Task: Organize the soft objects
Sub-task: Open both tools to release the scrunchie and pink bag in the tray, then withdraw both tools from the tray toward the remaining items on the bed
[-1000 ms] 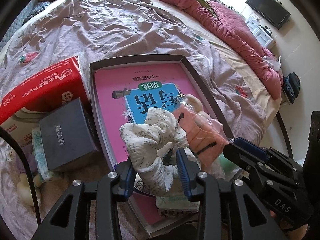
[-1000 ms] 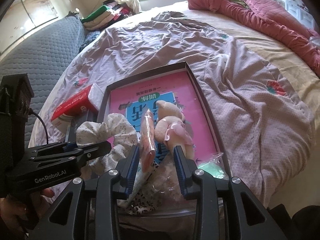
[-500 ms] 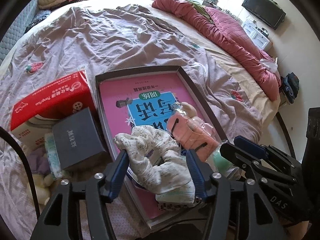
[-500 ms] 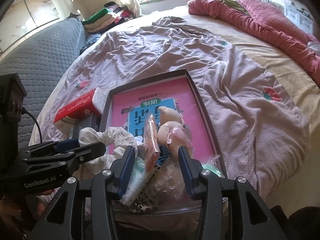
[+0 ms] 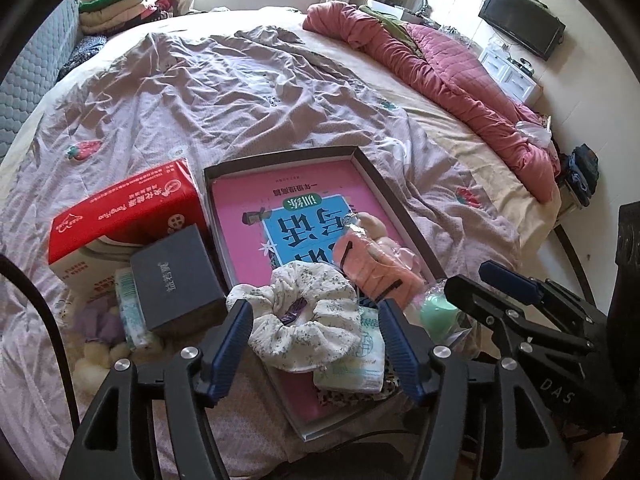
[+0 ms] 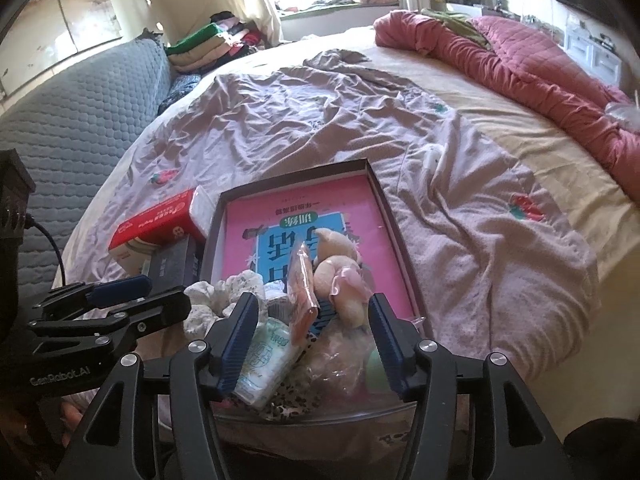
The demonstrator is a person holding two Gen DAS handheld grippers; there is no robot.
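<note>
Both grippers spread, soft things lying in the tray

My left gripper (image 5: 316, 344) has just been opening around the scrunchie (image 5: 304, 316), pads not pressing; my right gripper (image 6: 312, 328) likewise, over the pink packet (image 6: 304, 292). Both lie at the near end of the tray (image 5: 400, 204). I judge them light and squashy; I would pinch the scrunchie's rim. The tray rests on a wrinkled bedsheet (image 5: 200, 92).

Shallow box (image 5: 404, 216) on the bed (image 5: 224, 92)
A scrunchie (image 5: 304, 320) and tissue pack (image 5: 360, 364) lie in it; a carton (image 5: 120, 216) sits left.
</note>
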